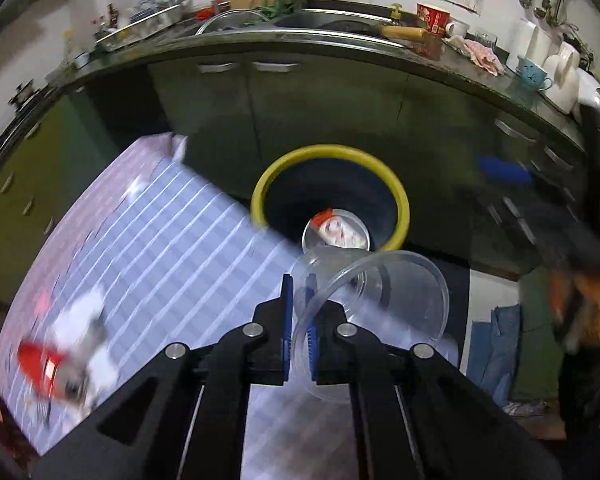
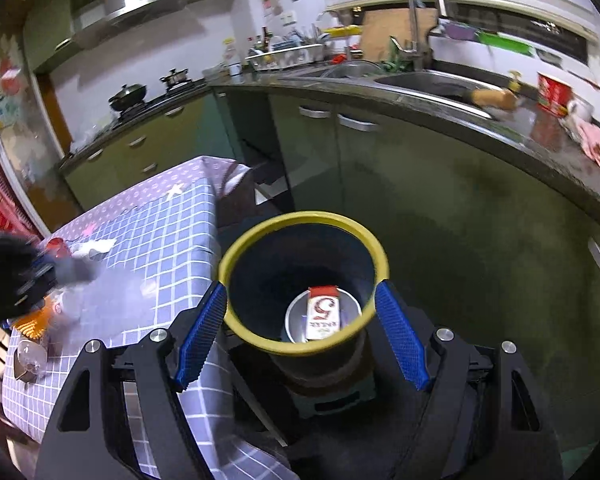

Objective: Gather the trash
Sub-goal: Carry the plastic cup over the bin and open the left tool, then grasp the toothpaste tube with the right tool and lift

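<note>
A: We have the clear plastic cup (image 1: pixel 364 300) pinched by its rim in the left gripper (image 1: pixel 299 320), fingers (image 1: pixel 287 312) clenched on the thin wall, and it hangs over the edge of the desk (image 1: pixel 160 240), near the yellow-rimmed bin (image 1: pixel 330 196) but not yet above its mouth.

B: And the right gripper (image 2: pixel 300 336)? From its own camera the bin sits between its blue fingers (image 2: pixel 202 336), which stand wide. We cannot tell whether they press on the rim or merely flank it.

A: Agreed. The bin already holds a round container (image 2: pixel 296 320) and a small carton (image 2: pixel 322 312) at the bottom, so part of the collecting is done.

B: What worries us is the grip. Only a sliver of rim sits between the fingers, and the cup is light and slick, so a quick swing could twist it free and send it to the floor short of the bin.

A: It could also clip the yellow rim and bounce out if we let go too early.

B: More trash waits on the desk too: crumpled white paper with something red (image 1: pixel 60 352), badly blurred. If the bin is not steadied, a knock from the cup might tip it.
</note>
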A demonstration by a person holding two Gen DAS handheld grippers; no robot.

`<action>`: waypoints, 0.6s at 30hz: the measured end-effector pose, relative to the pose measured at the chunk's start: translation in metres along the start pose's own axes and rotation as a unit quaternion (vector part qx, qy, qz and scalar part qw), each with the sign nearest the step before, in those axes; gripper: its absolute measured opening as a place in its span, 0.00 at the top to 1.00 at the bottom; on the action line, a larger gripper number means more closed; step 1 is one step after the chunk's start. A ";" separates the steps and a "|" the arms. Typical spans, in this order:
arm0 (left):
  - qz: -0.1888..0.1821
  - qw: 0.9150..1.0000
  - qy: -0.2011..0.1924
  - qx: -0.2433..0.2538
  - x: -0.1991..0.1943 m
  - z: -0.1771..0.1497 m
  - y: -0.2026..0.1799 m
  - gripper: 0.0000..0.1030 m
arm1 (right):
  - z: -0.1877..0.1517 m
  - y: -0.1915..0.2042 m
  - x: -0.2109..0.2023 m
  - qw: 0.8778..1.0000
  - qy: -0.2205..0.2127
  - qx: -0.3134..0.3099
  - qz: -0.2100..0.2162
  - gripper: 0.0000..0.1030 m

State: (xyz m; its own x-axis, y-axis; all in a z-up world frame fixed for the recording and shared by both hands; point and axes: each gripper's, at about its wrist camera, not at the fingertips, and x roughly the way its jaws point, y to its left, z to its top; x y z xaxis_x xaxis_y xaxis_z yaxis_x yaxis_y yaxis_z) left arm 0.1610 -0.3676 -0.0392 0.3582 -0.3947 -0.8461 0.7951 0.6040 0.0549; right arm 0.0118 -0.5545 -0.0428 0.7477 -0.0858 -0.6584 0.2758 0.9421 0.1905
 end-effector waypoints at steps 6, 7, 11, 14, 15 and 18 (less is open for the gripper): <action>0.019 0.999 0.032 -0.010 0.089 0.064 -0.011 0.76 | -0.012 -0.036 -0.007 0.999 0.004 0.026 -0.028 0.26; 0.024 0.999 0.042 -0.017 0.104 0.071 -0.010 0.53 | -0.015 -0.043 -0.010 0.999 0.004 0.034 -0.031 0.26; 0.028 0.998 0.046 -0.032 0.119 0.078 -0.005 0.43 | -0.023 -0.064 -0.013 0.998 0.012 0.050 -0.044 0.25; 0.011 0.999 0.029 -0.041 0.098 0.073 -0.001 0.43 | -0.026 -0.069 -0.011 0.998 0.018 0.052 -0.041 0.25; 0.004 0.999 0.019 -0.045 0.083 0.069 0.001 0.43 | -0.027 -0.068 -0.010 0.998 0.020 0.051 -0.035 0.25; -0.019 0.998 -0.011 -0.066 0.032 0.049 0.014 0.43 | -0.026 -0.056 -0.006 0.999 0.023 0.041 -0.017 0.25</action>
State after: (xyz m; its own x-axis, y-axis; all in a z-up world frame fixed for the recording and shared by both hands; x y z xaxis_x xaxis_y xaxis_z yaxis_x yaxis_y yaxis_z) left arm 0.2077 -0.4055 -0.0396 0.3417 -0.4331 -0.8340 0.7367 0.6745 -0.0484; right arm -0.0233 -0.5988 -0.0685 0.7089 -0.1003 -0.6981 0.3500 0.9094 0.2247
